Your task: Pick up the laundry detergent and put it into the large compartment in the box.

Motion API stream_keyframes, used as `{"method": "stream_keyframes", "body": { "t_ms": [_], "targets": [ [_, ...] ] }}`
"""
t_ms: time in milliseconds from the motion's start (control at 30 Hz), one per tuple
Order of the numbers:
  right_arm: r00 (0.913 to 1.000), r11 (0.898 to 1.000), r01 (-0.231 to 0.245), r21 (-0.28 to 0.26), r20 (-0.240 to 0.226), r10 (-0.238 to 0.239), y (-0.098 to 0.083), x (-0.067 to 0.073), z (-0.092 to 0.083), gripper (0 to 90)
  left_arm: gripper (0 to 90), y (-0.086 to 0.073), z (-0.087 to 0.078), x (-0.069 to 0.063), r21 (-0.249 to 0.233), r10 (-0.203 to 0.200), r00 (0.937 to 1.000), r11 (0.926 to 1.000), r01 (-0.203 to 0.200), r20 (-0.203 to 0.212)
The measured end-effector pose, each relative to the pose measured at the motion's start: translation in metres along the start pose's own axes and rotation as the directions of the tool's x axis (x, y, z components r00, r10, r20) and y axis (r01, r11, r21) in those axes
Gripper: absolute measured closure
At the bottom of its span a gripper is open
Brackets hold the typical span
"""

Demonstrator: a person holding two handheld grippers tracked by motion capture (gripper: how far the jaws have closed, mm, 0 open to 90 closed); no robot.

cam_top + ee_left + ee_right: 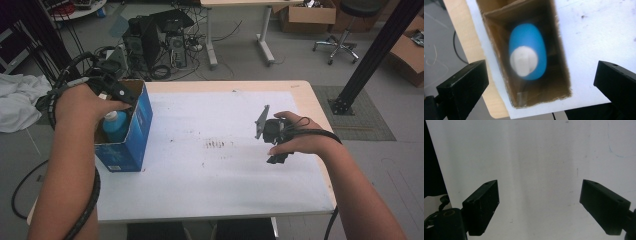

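An open-topped blue cardboard box (135, 132) stands upright at the table's left edge. Inside it a blue bottle (116, 125) with a white cap stands upright. My left gripper (112, 91) hangs just above the box's mouth and points down into it. In the left gripper view the bottle (527, 55) and its white cap (524, 61) sit below, between the wide-apart jaws of my left gripper (541, 73), which touch nothing. My right gripper (277, 145) rests over the white sheet at the right. My right gripper (539, 197) is open with nothing between its jaws.
A white sheet (225, 170) covers most of the wooden table (305, 95). On the floor behind are computer towers (160, 42) and cables, a desk leg (265, 40), an office chair (342, 30) and cardboard boxes (307, 15). A black post (370, 55) stands right, white cloth (17, 100) left.
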State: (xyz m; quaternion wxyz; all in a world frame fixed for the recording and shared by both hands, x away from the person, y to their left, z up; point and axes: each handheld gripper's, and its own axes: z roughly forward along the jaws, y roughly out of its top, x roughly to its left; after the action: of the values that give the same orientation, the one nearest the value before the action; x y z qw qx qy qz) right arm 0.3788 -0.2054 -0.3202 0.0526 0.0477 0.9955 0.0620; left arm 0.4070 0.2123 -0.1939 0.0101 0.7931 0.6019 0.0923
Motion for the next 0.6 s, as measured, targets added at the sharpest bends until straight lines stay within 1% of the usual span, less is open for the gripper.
{"method": "stream_keyframes", "body": {
  "t_ms": [67, 100, 133, 167, 233, 267, 300, 333, 367, 400, 433, 467, 500, 533, 567, 600],
  "targets": [
    [1.0, 1.0, 0.004, 0.002, -0.001, -0.004, 0.0, 0.0, 0.0, 16.0, 0.1, 0.0, -0.004, -0.004, -0.004, 0.032, 0.9995, 0.9995, -0.032, -0.006],
    [1.0, 1.0, 0.003, 0.003, -0.002, -0.003, 0.001, 0.0, 0.0, 16.0, 0.1, 0.0, -0.005, -0.006, -0.008, 0.041, 0.9991, 0.9991, -0.041, -0.008],
    [1.0, 1.0, 0.003, 0.004, -0.003, -0.003, 0.001, -0.001, -0.001, 16.0, 0.1, 0.001, -0.008, -0.009, -0.009, 0.062, 0.998, 0.998, -0.062, -0.005],
    [1.0, 1.0, 0.0, 0.003, -0.001, 0.0, 0.001, -0.001, -0.001, 16.0, 0.1, 0.001, -0.009, -0.012, -0.014, 0.09, 0.9959, 0.9958, -0.09, -0.007],
    [1.0, 1.0, 0.0, 0.004, -0.001, 0.0, 0.001, -0.001, -0.002, 15.9, 0.1, 0.002, -0.015, -0.019, -0.021, 0.145, 0.9895, 0.9893, -0.145, -0.008],
    [1.0, 1.0, 0.0, 0.004, -0.001, 0.0, 0.001, -0.001, -0.002, 15.9, 0.1, 0.002, -0.015, -0.019, -0.021, 0.145, 0.9895, 0.9893, -0.145, -0.008],
    [1.0, 1.0, 0.001, 0.002, -0.005, -0.001, 0.001, -0.001, -0.002, 15.9, 0.1, 0.002, -0.02, -0.028, -0.037, 0.209, 0.9779, 0.9772, -0.209, -0.004],
    [1.0, 1.0, 0.004, -0.003, -0.005, -0.004, 0.001, -0.002, -0.002, 15.9, 0.1, 0.002, -0.021, -0.031, -0.041, 0.227, 0.9738, 0.973, -0.227, -0.003],
    [1.0, 1.0, 0.004, -0.003, -0.005, -0.004, 0.001, -0.002, -0.002, 15.9, 0.1, 0.002, -0.021, -0.031, -0.041, 0.227, 0.9738, 0.973, -0.227, -0.003],
    [0.9999, 1.0, 0.009, -0.007, -0.007, -0.009, 0.001, -0.003, -0.003, 16.0, 0.1, 0.001, -0.025, -0.044, -0.05, 0.302, 0.9534, 0.9521, -0.302, -0.009],
    [0.9999, 1.0, 0.01, -0.004, -0.006, -0.01, 0.002, -0.003, -0.003, 15.9, 0.1, 0.001, -0.025, -0.044, -0.05, 0.302, 0.9534, 0.9521, -0.302, -0.009],
    [1.0, 1.0, 0.002, 0.001, -0.008, -0.002, 0.002, -0.003, -0.003, 16.0, 0.1, -0.001, -0.029, -0.055, -0.058, 0.356, 0.9346, 0.9329, -0.355, -0.003],
    [0.9999, 1.0, 0.003, 0.002, -0.01, -0.003, 0.002, -0.003, -0.003, 15.9, 0.1, -0.001, -0.03, -0.06, -0.063, 0.375, 0.9272, 0.9254, -0.374, 0.004],
    [0.9999, 1.0, 0.003, 0.002, -0.01, -0.003, 0.002, -0.003, -0.003, 15.9, 0.1, -0.001, -0.03, -0.06, -0.063, 0.375, 0.9272, 0.9254, -0.374, 0.004],
    [0.9999, 1.0, 0.002, 0.002, -0.01, -0.002, 0.002, -0.003, -0.003, 15.9, 0.1, -0.003, -0.033, -0.071, -0.069, 0.429, 0.9032, 0.9016, -0.427, 0.016],
    [0.9999, 1.0, 0.002, 0.002, -0.01, -0.002, 0.002, -0.003, -0.003, 15.9, 0.1, -0.003, -0.033, -0.071, -0.069, 0.429, 0.9032, 0.9016, -0.427, 0.016]
  ]
}}
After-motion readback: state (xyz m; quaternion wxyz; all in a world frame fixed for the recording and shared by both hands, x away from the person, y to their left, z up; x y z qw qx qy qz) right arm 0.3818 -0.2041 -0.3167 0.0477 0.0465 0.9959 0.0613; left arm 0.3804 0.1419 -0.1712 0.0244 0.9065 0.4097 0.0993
